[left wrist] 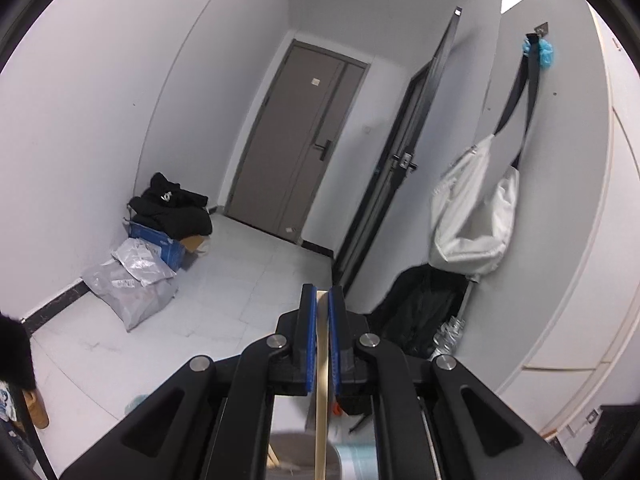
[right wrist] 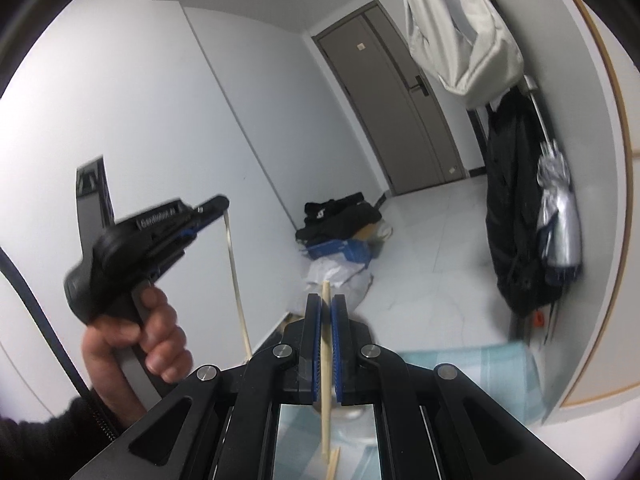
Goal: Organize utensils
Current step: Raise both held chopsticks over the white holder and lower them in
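Even, cool indoor light; fisheye bends edges w/ dark vignette; right-wrist view motion-blurred.

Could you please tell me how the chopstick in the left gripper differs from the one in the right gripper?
The left chopstick is gripped at its very top and hangs long below the left gripper; the right chopstick pokes a little above the right gripper. The left chopstick slants in the right wrist view; the right chopstick looks nearly straight. Both are pale wood, each clamped between shut blue pads.

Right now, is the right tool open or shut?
Shut: the right tool has its blue pads clamped on a wooden chopstick.
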Tool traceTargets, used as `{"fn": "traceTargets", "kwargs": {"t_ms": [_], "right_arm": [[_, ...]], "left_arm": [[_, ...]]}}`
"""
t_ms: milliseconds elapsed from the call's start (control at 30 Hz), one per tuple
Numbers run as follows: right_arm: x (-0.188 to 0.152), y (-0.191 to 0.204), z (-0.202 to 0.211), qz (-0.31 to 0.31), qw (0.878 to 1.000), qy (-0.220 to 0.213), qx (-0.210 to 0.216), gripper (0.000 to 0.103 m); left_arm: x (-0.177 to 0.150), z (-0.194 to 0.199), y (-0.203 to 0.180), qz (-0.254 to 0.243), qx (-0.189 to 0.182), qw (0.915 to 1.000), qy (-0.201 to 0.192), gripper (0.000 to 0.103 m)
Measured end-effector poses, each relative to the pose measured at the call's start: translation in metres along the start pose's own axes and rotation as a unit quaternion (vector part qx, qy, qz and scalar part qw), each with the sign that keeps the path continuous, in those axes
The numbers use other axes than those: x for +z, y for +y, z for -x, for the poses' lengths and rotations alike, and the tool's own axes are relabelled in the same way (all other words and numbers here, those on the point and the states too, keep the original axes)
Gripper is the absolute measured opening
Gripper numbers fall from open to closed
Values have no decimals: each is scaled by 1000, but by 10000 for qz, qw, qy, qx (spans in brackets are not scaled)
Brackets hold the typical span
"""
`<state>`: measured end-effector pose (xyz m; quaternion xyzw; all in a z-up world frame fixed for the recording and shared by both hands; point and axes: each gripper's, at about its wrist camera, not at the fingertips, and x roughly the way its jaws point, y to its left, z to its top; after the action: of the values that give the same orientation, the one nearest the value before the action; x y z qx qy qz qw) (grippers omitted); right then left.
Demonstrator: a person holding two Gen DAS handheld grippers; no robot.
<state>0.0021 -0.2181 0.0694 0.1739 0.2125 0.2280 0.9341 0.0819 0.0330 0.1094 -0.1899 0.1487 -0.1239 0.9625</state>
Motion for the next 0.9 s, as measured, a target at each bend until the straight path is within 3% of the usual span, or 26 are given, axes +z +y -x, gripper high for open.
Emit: {"fn": "traceTargets", "kwargs": {"t_ms": [433, 567, 900], "right_arm": [[73, 3, -63, 159, 9994, -247, -205, 4], [76, 2, -83, 294, 9988, -260, -294, 4], [58, 5, -107, 769, 9959, -180, -432, 4]], "left_arm": [[-14, -46, 17, -282, 328, 9971, -631, 3], [-25, -53, 13, -576, 229, 9956, -703, 3], [-34, -66, 13, -676, 96, 9956, -640, 3]]}}
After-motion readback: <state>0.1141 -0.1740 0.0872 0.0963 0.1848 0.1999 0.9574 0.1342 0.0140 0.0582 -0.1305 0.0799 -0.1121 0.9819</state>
